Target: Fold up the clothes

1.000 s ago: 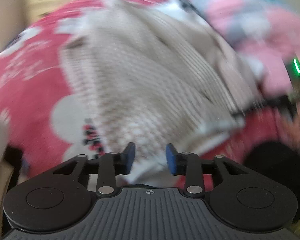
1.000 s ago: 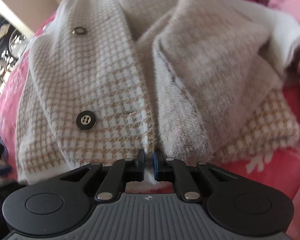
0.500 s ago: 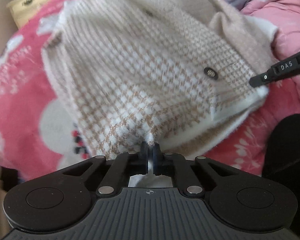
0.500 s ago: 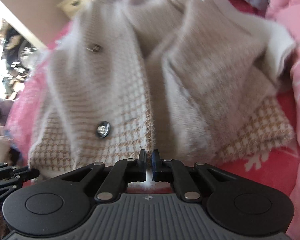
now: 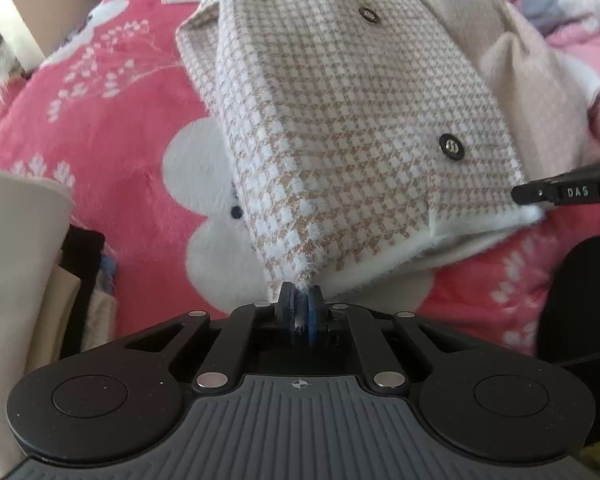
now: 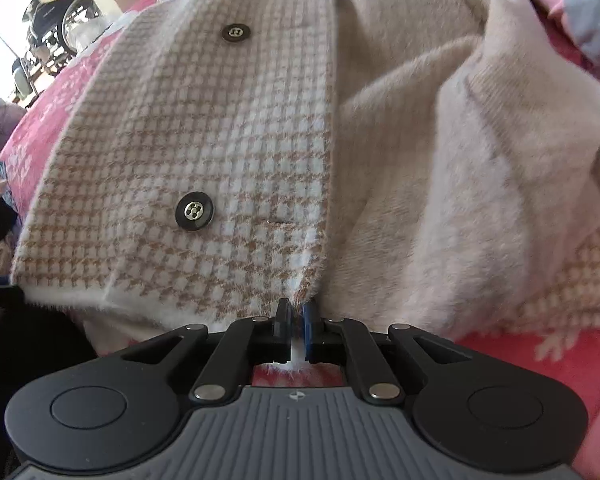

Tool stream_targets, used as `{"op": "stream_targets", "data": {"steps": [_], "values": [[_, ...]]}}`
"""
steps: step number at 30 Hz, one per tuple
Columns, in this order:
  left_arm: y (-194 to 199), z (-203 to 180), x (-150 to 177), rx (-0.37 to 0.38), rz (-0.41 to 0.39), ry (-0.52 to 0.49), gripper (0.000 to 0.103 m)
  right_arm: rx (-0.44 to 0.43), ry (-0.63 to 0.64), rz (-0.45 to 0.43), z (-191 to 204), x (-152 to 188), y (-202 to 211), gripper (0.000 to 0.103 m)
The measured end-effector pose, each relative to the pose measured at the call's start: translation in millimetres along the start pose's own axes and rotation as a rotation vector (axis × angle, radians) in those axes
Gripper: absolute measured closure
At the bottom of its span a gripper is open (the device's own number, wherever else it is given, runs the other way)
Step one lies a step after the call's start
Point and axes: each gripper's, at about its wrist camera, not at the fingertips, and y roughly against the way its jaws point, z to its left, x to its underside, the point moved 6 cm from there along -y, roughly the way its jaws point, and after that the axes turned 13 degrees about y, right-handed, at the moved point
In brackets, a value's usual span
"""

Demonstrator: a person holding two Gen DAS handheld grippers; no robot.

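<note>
My left claw [image 5: 300, 312] and right claw [image 6: 297, 322] each pinch the checked cardigan's [image 5: 340, 120] near hem; the right claw's finger [image 5: 556, 192] reads "DAS".

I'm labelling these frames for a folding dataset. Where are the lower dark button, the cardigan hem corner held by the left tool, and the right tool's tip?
lower dark button [image 5: 451, 146]: left wrist view, its centre.
cardigan hem corner [image 5: 300, 280]: left wrist view, fuzzy tip above the pads.
right tool [image 6: 296, 312]: right wrist view, between its fingertips.
</note>
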Motion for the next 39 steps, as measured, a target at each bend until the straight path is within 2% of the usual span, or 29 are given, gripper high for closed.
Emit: {"op": "stream_targets", "data": {"steps": [3,4,7,11,16,19,21,22,23,24,26,29,31,34,37,39], "values": [[7.7,10.5,0.9,0.044,0.014,0.058,0.085,0.043,0.009,-0.014,5.2,-1.0,14.1,0.085],[10.2,16.6,0.3,0.06,0.012,0.086,0.081,0.058,0.007,-0.023,6.6,-1.7,19.2,0.085],[19.9,35.8,-3.3,0.115,-0.002,0.187,0.08,0.094,0.014,-0.067,8.0,-6.3,39.8,0.085],[18.8,54.0,-16.3,0.19,-0.042,0.34,0.077,0.059,0.051,-0.171,24.1,-30.0,50.3,0.085],[-22.3,52.1,-39.0,0.2,-0.047,0.423,0.067,-0.011,0.132,-0.218,56.7,-60.2,30.1,0.085],[-47.8,54.9,-47.4,0.191,-0.02,0.47,0.067,-0.081,0.132,-0.206,71.4,-69.2,-1.6,0.085],[-55.2,59.3,-49.6,0.196,-0.011,0.508,0.066,-0.077,0.164,-0.15,76.5,-66.5,-32.8,0.076],[-57.5,60.4,-49.7,0.204,-0.007,0.519,0.066,-0.065,0.191,-0.148,78.4,-64.5,-44.9,0.076],[-59.8,62.1,-49.1,0.203,-0.005,0.527,0.066,-0.038,0.216,-0.158,80.0,-64.5,-48.6,0.071],[-62.0,62.7,-47.3,0.2,-0.001,0.529,0.066,-0.005,0.236,-0.166,81.5,-65.9,-48.5,0.053],[-64.5,64.8,-44.6,0.204,0.007,0.531,0.066,0.002,0.225,-0.131,80.7,-69.2,-46.8,0.052],[-63.1,68.3,-40.7,0.237,0.016,0.538,0.063,-0.042,0.088,-0.117,71.3,-72.6,-34.3,0.052],[-62.3,68.8,-36.6,0.262,0.018,0.542,0.065,-0.076,0.031,-0.144,69.8,-76.8,-21.9,0.052],[-57.0,66.0,-32.6,0.29,-0.016,0.503,0.09,-0.142,-0.005,-0.184,75.5,-86.4,-4.9,0.052],[-40.7,60.8,-29.0,0.279,-0.093,0.479,0.095,-0.249,-0.016,-0.197,91.2,-100.9,5.2,0.05],[-25.0,55.3,-25.5,0.304,-0.14,0.473,0.096,-0.34,-0.028,-0.179,105.4,-112.9,6.5,0.042]]}}
